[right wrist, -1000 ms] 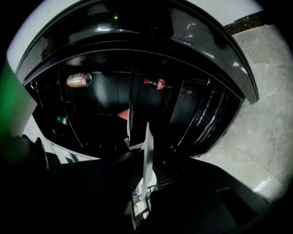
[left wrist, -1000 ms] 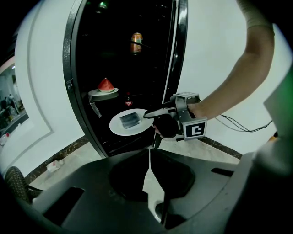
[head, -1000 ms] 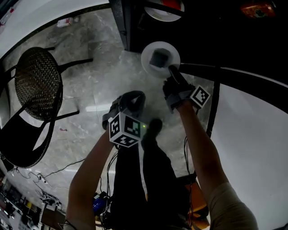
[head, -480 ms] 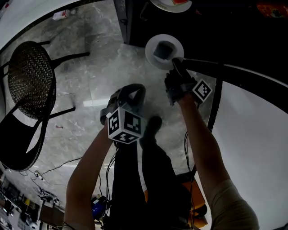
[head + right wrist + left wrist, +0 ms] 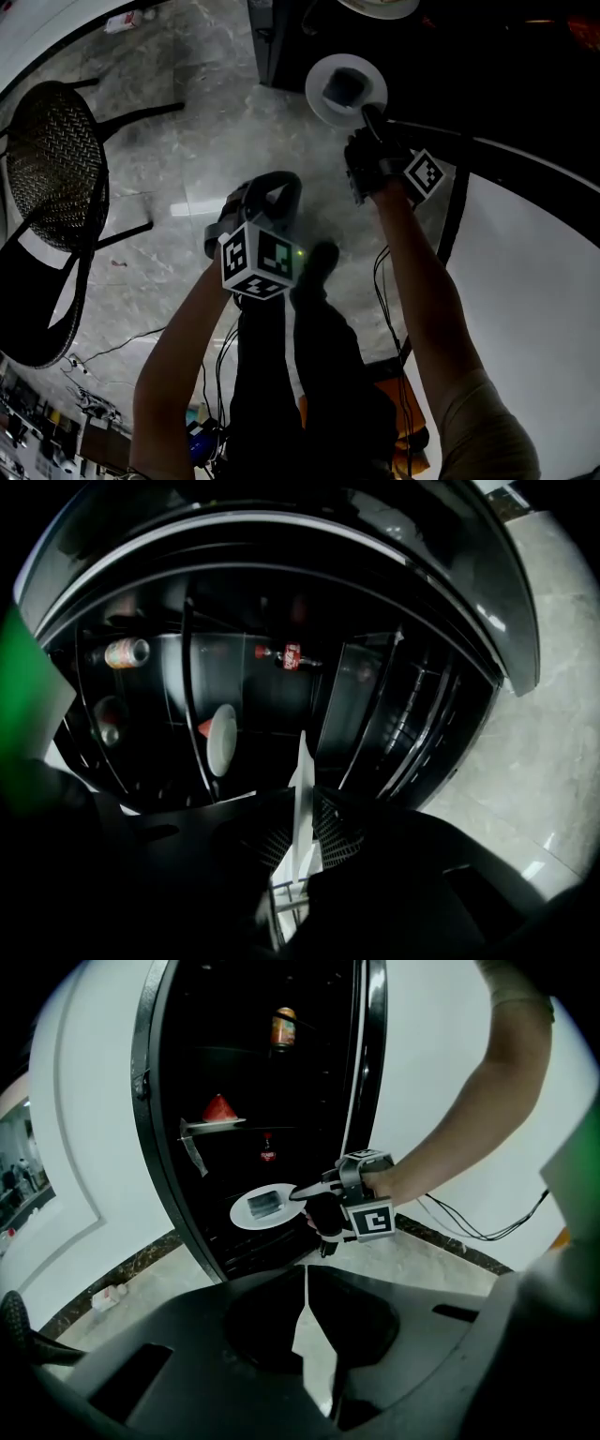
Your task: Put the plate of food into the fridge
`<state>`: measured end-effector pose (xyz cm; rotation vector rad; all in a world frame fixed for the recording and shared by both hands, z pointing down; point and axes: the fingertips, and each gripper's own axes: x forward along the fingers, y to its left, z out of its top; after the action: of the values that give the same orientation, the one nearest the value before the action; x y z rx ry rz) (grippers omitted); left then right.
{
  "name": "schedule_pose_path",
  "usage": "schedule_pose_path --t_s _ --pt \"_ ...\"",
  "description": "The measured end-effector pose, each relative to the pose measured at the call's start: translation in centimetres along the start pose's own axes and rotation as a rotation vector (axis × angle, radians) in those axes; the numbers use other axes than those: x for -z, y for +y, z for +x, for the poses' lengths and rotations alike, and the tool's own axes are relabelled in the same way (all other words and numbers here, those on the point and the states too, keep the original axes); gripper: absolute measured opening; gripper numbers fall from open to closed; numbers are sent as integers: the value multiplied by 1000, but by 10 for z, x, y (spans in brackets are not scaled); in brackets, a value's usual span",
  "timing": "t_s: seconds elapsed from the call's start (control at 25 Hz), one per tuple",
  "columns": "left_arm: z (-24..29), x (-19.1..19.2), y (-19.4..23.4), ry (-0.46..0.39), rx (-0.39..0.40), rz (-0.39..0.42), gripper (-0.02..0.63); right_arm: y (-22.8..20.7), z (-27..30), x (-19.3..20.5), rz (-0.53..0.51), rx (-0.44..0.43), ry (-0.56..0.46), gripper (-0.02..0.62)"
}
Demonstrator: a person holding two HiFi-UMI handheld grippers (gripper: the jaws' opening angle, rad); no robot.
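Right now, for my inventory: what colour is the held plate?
White plate; left gripper view shows it best.

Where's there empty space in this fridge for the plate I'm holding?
The top shelf left of the orange jar looks bare. So does the dark space under the small red bottle, ahead of the held white plate, though it's dim. The red-wedge plate crowds the middle-left.

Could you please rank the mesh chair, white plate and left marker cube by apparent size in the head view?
1. The mesh chair, clearly largest.
2. The white plate and left marker cube look about alike; the cube is nearer the camera, so unranked.
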<state>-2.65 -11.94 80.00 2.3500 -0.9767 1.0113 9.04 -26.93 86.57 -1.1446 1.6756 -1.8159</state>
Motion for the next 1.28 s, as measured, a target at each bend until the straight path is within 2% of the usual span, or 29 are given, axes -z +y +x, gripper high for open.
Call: schedule_pose_path --t_s 0.28,0.48,0.64,1.0,1.28 --pt "8 2 -4 -18 17 -6 18 -15 10 0 6 31 -13 43" --pt "10 15 -7 -7 28 -33 18 -29 14 -8 13 61 -48 43" --pt "12 29 -15 17 48 -22 18 -35 18 -10 34 69 -69 43" --pt "24 24 -8 -11 49 -31 18 -46 28 -18 26 117 -106 37" --pt "55 12 -5 -34 58 51 18 -52 36 -22 6 127 -107 34"
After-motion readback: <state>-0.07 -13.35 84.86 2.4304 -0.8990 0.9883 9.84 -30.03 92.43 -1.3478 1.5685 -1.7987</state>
